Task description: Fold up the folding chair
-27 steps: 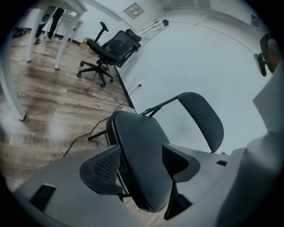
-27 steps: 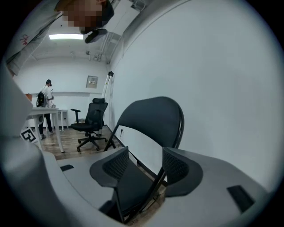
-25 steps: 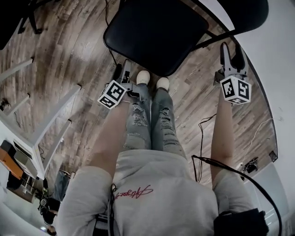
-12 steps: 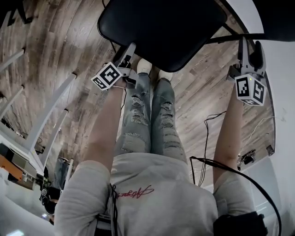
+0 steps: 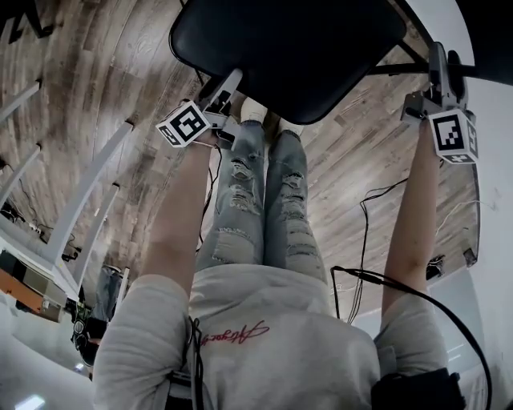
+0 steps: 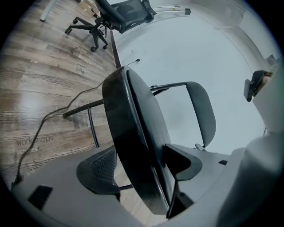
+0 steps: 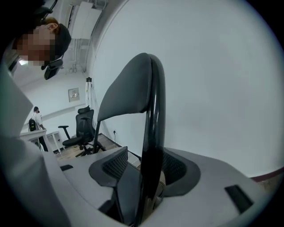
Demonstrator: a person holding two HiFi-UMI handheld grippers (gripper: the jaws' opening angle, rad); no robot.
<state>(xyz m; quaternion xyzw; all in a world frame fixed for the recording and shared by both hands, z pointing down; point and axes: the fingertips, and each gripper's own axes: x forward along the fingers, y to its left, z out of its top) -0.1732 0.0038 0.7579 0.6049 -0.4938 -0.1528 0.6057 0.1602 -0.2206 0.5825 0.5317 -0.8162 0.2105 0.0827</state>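
The black folding chair stands unfolded in front of me, its seat [image 5: 288,48] at the top of the head view. My left gripper [image 5: 227,90] reaches the seat's near left edge. In the left gripper view that seat edge [image 6: 133,133] runs between the jaws of the left gripper [image 6: 142,170], which have just been opening and stand wide, with floor showing beside one pad. My right gripper [image 5: 446,60] straddles the chair's black back frame. In the right gripper view the frame tube [image 7: 153,124] passes between the spread pads of the right gripper [image 7: 148,170], below the backrest [image 7: 128,88].
My legs [image 5: 256,184] stand just before the seat. White table legs [image 5: 88,184] lie to the left. A cable [image 5: 365,216] trails over the wood floor on the right. A white wall [image 7: 213,80] rises behind the chair. An office chair [image 6: 122,11] stands farther off.
Both grippers have moved up the picture to the chair. The left one now has the seat edge between its jaws. The right one has slid right and further along the back frame.
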